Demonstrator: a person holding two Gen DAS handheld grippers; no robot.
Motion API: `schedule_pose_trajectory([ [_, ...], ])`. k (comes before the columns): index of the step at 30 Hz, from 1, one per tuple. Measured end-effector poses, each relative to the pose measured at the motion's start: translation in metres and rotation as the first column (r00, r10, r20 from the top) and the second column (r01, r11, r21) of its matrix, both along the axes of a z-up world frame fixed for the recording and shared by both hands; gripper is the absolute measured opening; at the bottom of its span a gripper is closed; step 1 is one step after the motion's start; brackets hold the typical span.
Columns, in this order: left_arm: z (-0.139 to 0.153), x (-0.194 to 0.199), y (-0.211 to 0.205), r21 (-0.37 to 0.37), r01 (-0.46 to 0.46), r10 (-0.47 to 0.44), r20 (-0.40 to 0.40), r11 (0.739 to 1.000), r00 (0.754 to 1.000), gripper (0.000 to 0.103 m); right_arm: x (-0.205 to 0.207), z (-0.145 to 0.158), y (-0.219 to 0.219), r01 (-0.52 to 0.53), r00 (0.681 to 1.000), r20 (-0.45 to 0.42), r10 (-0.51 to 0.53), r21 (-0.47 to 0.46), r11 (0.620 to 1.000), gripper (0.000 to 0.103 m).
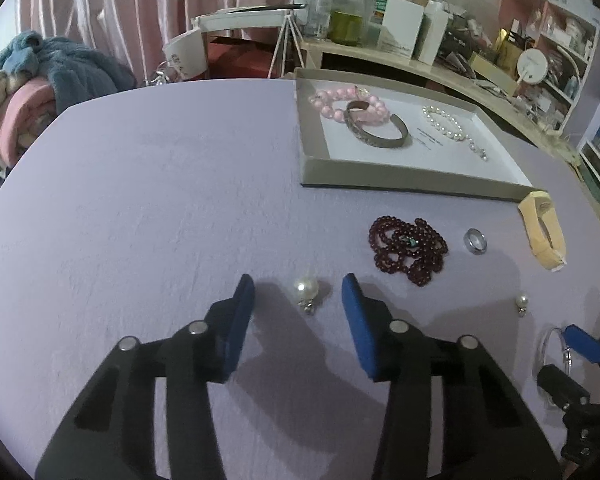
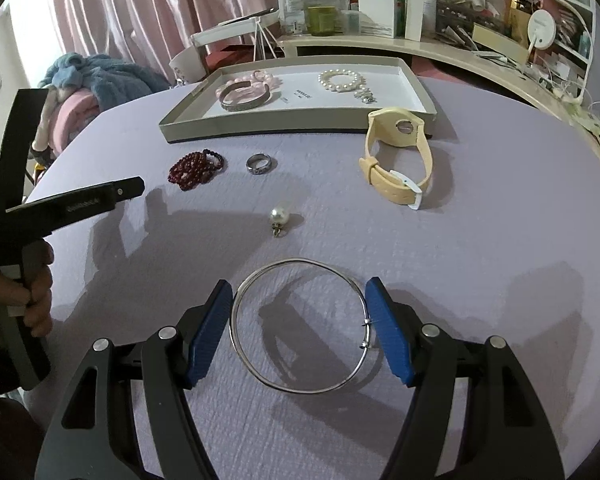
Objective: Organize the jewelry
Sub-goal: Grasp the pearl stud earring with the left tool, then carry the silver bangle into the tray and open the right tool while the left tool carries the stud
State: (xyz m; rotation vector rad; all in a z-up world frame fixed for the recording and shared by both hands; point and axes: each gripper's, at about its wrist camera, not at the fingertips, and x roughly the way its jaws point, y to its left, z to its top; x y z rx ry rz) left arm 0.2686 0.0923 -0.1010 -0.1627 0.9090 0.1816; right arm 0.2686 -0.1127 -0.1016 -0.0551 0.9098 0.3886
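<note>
My left gripper (image 1: 298, 294) is open, its blue pads either side of a pearl earring (image 1: 306, 290) on the lilac table. My right gripper (image 2: 300, 320) is open around a thin silver bangle (image 2: 300, 390) lying flat, its pads near or touching the rim. A dark red bead necklace (image 1: 408, 248), a silver ring (image 1: 475, 241), a second pearl earring (image 1: 521, 302) and a yellow watch (image 2: 400, 152) lie loose. The grey tray (image 1: 312, 152) holds a pink bead bracelet (image 1: 332, 102), a metal cuff (image 1: 380, 132) and a pearl bracelet (image 1: 446, 122).
A cluttered shelf (image 2: 440, 46) and a white chair (image 2: 220, 36) stand behind the table. Folded blankets (image 1: 40, 80) are piled at the far left. The left tool's handle and hand (image 2: 28, 240) sit at the left of the right wrist view.
</note>
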Motion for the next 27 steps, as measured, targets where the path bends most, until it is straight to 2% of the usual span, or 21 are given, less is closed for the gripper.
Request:
schedule_pose_trajectory([
  [2,0.000,0.002,-0.002,0.015,0.006,-0.006,0.001,1.000,1.000,0.027,0.001,0.000,-0.001,0.006,1.000,-0.002,-0.006,0.006,1.000,0.070],
  [3,0.000,0.004,-0.004,0.031,0.012,-0.012,0.000,0.999,1.000,0.013,0.001,0.001,-0.001,0.008,1.000,-0.003,-0.008,0.009,1.000,0.070],
  [9,0.005,-0.001,-0.002,0.013,0.025,-0.025,0.019,1.000,0.999,0.013,0.001,0.007,-0.001,0.011,1.000,0.006,-0.011,0.029,1.000,0.070],
  [21,0.073,-0.023,0.009,-0.033,0.023,-0.016,0.191,0.999,0.981,0.013,0.009,0.042,-0.002,0.000,0.997,0.082,-0.009,0.112,0.994,0.070],
  [27,0.087,-0.025,0.004,-0.043,0.038,-0.027,0.224,0.998,0.974,0.013,0.016,0.056,-0.002,-0.007,0.993,0.118,-0.009,0.134,0.991,0.070],
])
